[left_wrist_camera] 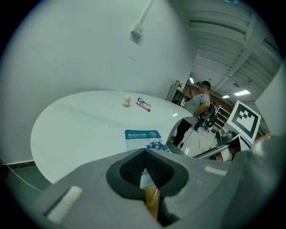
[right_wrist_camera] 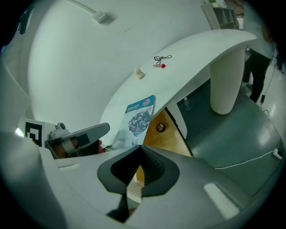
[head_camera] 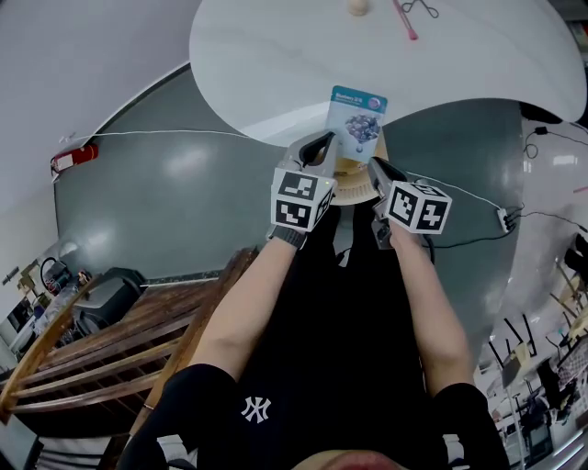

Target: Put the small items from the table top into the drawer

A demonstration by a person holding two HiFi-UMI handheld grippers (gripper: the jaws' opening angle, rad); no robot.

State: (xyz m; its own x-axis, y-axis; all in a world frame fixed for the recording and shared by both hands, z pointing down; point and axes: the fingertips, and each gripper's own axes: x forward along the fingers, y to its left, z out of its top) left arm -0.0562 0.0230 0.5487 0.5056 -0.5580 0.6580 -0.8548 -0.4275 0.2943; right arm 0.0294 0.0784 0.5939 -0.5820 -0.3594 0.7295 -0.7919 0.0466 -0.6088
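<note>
— What do we have on the surface?

— A round white table top point(head_camera: 276, 64), glossy and mostly bare. At its far side we see a small cream-coloured item point(head_camera: 356, 7) and a pink stick-shaped item point(head_camera: 405, 20) with a black wire-like thing point(head_camera: 421, 9) just beside it.

— And the blueberry packet point(head_camera: 358, 119)?

— It sits at the near rim, overhanging the open wooden drawer point(right_wrist_camera: 170, 136) under the table top.

— Our tongs?

— The left gripper point(head_camera: 322, 145) has its jaws together, tip just beside the packet's lower corner; we cannot tell whether it touches it. The right gripper point(head_camera: 378, 167) is closed on nothing, near the drawer's other side.

— The room?

— A grey-green floor point(head_camera: 184, 184) meets a white wall point(head_camera: 73, 55), and a white cable point(head_camera: 165, 133) runs along that edge. A slatted wooden bench point(head_camera: 119, 340) stands at our left, the table's ribbed white pedestal point(right_wrist_camera: 228, 80) stands on the floor, and a person point(left_wrist_camera: 199, 103) stands well beyond the table.
</note>
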